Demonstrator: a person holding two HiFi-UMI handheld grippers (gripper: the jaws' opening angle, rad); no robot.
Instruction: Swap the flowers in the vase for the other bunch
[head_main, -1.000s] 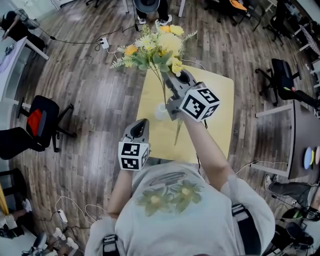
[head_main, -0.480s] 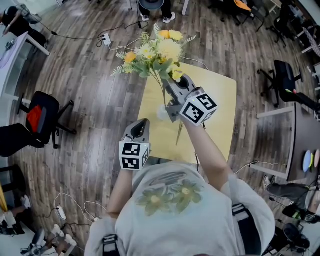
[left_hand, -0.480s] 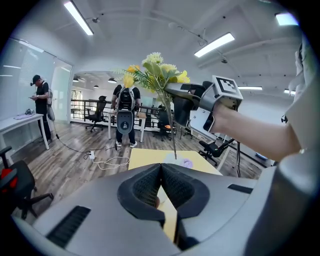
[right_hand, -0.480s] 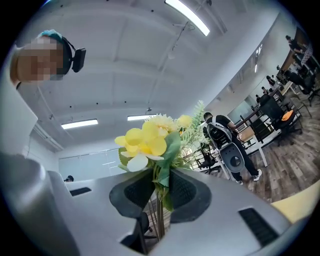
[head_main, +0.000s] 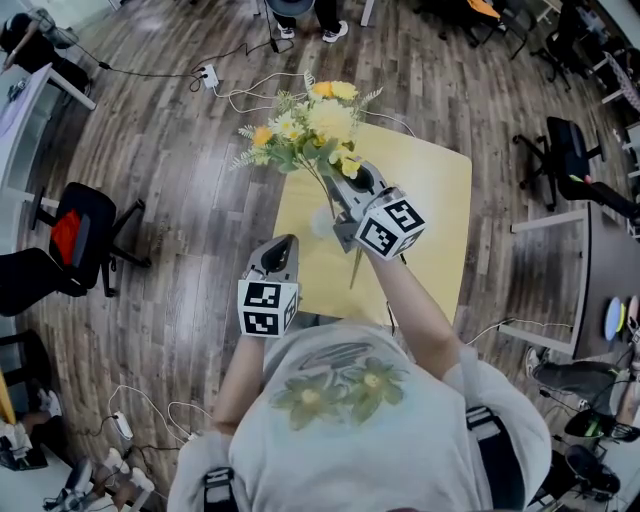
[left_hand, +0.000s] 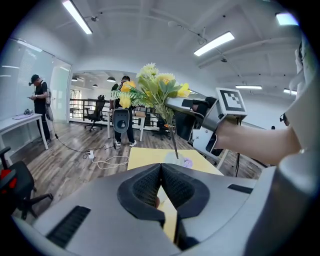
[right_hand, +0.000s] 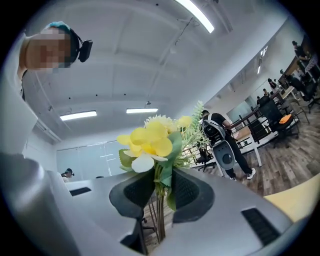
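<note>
Gripped by the stalks in the right tongs (right_hand: 162, 187), pads parted only as far as the stems: the yellow bunch (head_main: 310, 125), blooms leaning out over the far edge of the desk (head_main: 430, 200), stem ends hanging close to the small pale vase (head_main: 321, 222). Impossible to say whether they are already inside its mouth. Left tongs (left_hand: 161, 172) pressed shut on nothing, low at the near desk edge, well apart from the vase. Probably a matter of seating these stems in the vase. Best done by tipping the bunch upright first, lining the stalk ends over the opening, then lowering slowly and straight. Worth bringing the left tongs up to steady the light vase against tipping. No letting go before feeling the bottom.
</note>
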